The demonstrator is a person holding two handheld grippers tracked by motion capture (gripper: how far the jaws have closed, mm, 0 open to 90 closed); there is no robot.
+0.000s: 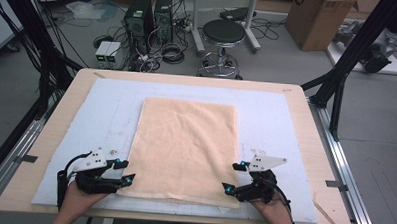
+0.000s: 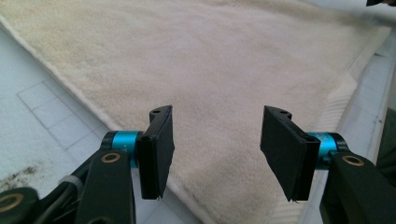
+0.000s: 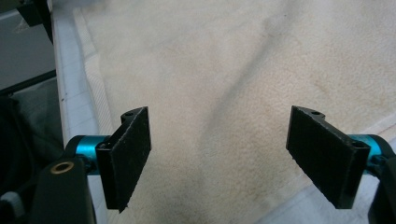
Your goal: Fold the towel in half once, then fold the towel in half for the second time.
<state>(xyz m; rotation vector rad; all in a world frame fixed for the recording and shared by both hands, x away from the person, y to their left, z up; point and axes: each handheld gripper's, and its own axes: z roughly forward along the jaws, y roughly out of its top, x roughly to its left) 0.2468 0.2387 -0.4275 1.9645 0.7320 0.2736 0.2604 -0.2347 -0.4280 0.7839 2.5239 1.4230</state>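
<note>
I'm hovering L gripper (image 1: 123, 171) & R gripper (image 1: 233, 177), both jaws spread wide, at towel's (image 1: 185, 144) near corners.

Grey floor holds a black stool (image 1: 223, 34), computer towers (image 1: 149, 16), cables.

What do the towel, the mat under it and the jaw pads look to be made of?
Towel: looks like cotton terry, matte peach-cream, with a nubby looped pile and a flat woven band along the near hem. Mat: pale blue-white sheet, matte, printed with a faint grid; possibly foam or vinyl, hard to say. Pads of the left gripper: black, dull, flat-faced blocks, likely rubber or dense foam. Right gripper pads look alike.
</note>
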